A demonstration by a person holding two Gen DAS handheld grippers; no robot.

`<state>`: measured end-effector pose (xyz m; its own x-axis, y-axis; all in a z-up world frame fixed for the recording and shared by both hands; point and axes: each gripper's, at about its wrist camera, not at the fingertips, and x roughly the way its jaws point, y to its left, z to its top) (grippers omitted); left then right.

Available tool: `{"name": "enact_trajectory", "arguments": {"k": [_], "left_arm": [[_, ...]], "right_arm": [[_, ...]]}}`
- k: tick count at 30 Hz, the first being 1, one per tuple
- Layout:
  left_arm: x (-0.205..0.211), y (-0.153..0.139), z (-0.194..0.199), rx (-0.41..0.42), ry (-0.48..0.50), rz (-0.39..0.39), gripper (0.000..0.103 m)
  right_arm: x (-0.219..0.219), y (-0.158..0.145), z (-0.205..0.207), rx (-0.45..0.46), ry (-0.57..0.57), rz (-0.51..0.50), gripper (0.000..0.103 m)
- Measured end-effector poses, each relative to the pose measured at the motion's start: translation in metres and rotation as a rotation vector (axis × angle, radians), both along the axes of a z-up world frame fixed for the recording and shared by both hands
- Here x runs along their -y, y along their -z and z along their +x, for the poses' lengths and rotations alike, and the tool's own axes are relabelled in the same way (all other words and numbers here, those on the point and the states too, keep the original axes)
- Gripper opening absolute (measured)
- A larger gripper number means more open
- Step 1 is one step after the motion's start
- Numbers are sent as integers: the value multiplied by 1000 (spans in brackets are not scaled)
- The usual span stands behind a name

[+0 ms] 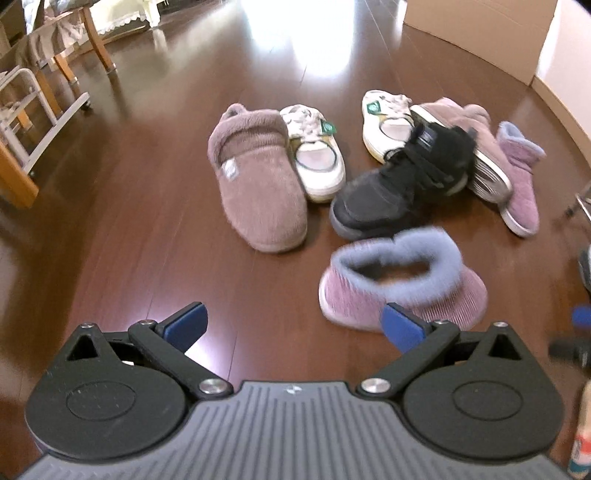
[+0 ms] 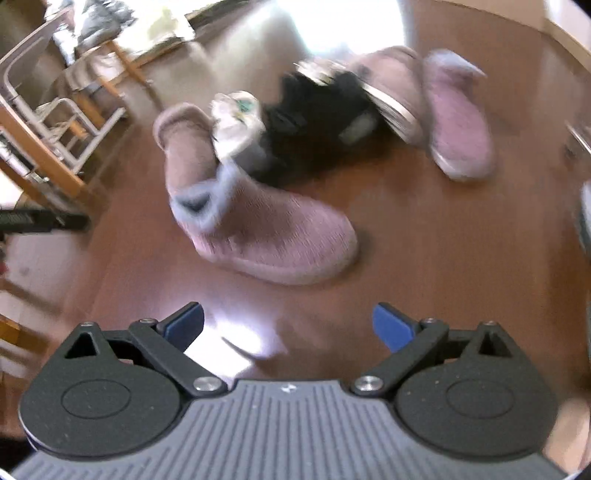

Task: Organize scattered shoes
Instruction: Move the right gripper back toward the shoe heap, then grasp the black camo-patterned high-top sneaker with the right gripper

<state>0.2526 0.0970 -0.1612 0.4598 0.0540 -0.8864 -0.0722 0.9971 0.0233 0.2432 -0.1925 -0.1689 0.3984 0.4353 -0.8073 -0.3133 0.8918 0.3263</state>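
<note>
Several shoes lie scattered on the wooden floor [image 1: 147, 206]. Nearest is a pink slipper with blue fur trim [image 1: 400, 284], just ahead of my open left gripper [image 1: 295, 325] and touching nothing of it. Beyond lie a mauve fuzzy slipper [image 1: 255, 177], a white sneaker [image 1: 317, 158], a black sneaker [image 1: 402, 184], a second white sneaker [image 1: 384, 122], a second mauve slipper on its side [image 1: 476, 147] and the matching pink slipper [image 1: 521, 177]. In the blurred right wrist view my right gripper [image 2: 288, 326] is open and empty, with the pink slipper [image 2: 273, 232] ahead.
Wooden chair legs [image 1: 99, 44] and a white wheeled rack [image 1: 40, 110] stand at the far left. A cardboard box [image 1: 476, 33] sits against the wall at the back right. Bare floor lies left of the shoes and in front of both grippers.
</note>
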Motion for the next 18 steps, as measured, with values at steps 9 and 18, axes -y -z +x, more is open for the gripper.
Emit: {"name": "enact_trajectory", "arguments": {"k": [9, 18], "left_arm": [[-8, 23, 31, 11, 7, 51, 102], [-15, 46, 63, 23, 14, 102, 102]], "right_arm": [[-83, 11, 204, 76, -47, -121, 87], [-100, 87, 256, -91, -5, -33, 18]]}}
